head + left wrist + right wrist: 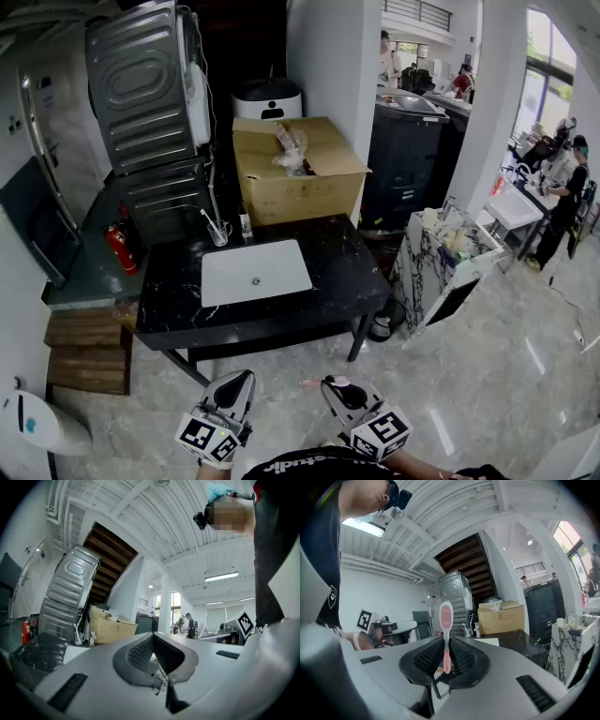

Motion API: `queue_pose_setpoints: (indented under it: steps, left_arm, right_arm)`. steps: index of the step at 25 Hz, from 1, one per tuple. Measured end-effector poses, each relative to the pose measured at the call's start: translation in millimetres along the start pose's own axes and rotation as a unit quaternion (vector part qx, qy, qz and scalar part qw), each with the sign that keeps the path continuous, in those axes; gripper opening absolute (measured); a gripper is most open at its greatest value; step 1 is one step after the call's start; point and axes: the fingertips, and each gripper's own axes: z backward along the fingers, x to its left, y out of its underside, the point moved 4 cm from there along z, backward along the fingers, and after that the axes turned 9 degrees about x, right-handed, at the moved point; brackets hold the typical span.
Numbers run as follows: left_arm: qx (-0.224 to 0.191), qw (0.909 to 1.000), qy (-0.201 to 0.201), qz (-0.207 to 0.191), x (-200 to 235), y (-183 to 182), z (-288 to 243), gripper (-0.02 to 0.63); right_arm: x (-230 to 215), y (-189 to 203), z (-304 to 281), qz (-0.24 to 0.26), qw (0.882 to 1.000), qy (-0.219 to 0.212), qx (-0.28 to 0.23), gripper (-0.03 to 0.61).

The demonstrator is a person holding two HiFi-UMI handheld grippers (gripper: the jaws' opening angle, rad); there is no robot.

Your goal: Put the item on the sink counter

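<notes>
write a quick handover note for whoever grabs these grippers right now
Left gripper: shut, nothing between its jaws, held low beside the right.
Right gripper: shut on the pink toothbrush, brush head up.
Sink counter: ahead across the floor, white basin set in its dark top.
Done: toothbrush is in the grip.
Left: walk up, lay the toothbrush on the counter top, open the jaws.

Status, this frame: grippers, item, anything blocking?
Left gripper shut, empty. Right gripper shut on pink toothbrush. Sink counter ahead, not yet reached; no obstruction seen.
</notes>
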Motion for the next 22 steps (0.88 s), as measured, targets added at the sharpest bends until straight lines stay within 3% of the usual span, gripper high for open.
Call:
queue_pose_setpoints:
  steps: [4,22]
  left_arm:
    - [0.001,1.0000,-0.002,-0.001,0,0,3,0.015]
    - [-0.006,0.9998,-0.011,0.014,6,9,28,0.015]
  right_arm:
    - [8,-1,1,0.001,1.000,-0.005,0.015,0.064]
    - [29,5,-1,0.001,1.000,-0.019,-0.013,0.063]
